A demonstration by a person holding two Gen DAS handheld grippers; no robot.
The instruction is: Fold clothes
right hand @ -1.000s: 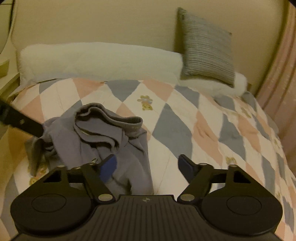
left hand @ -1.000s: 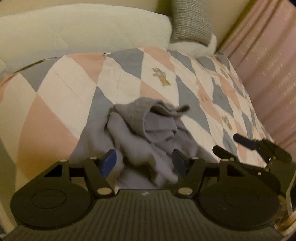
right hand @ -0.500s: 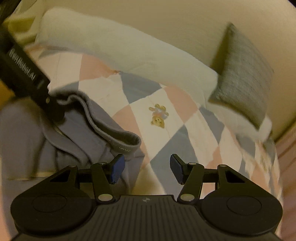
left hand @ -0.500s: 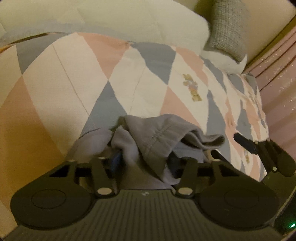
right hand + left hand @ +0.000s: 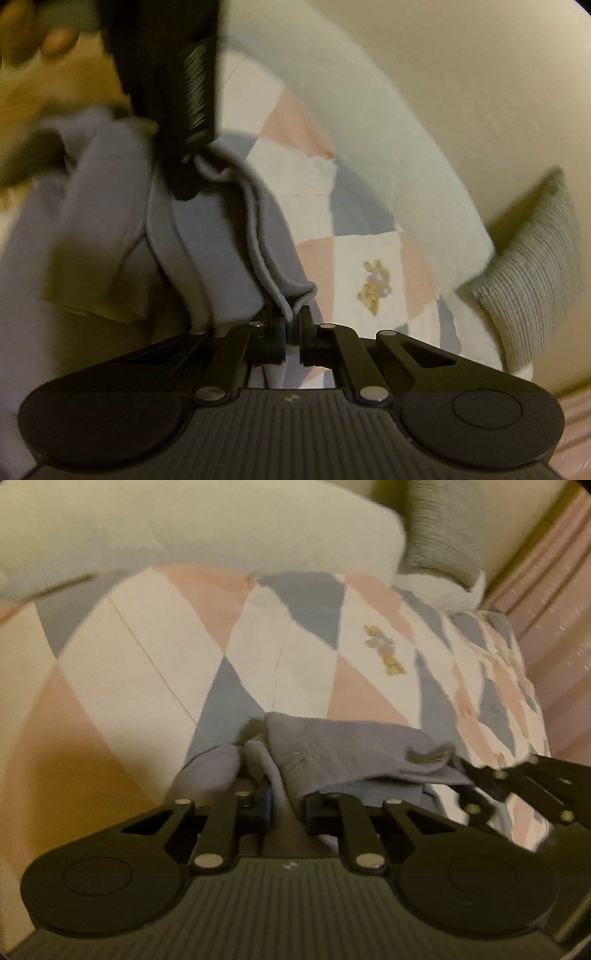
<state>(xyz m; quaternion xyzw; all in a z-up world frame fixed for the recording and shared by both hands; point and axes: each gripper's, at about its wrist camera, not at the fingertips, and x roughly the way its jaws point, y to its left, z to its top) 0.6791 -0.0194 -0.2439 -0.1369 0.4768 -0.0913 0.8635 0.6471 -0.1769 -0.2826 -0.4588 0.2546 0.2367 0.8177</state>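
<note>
Both grippers have dropped onto the garment since the earlier frame, when their jaws stood wide above it. Now the left gripper (image 5: 287,806) has a fold of the grey-blue sweatshirt (image 5: 354,753) bunched between its fingers, and the jaws are closing on it, with only a narrow gap left. The right gripper (image 5: 293,332) is clamped nearly shut on the sweatshirt's ribbed hem (image 5: 291,295), which stands up pinched between the pads. In the right wrist view the hem band runs from that grip toward 11 o'clock, up to the dark tip of the left gripper. The rest of the sweatshirt lies crumpled toward 9 o'clock. In the left wrist view the right gripper's black linkage enters at 3 o'clock, beside the cloth's edge. Beyond the garment spreads a quilt (image 5: 155,657) of pink, grey and white diamonds; at 12 o'clock sits a pale bolster (image 5: 184,528), at 1 o'clock a grey ribbed cushion (image 5: 443,524), and at 2 o'clock a pink curtain (image 5: 554,602).
</note>
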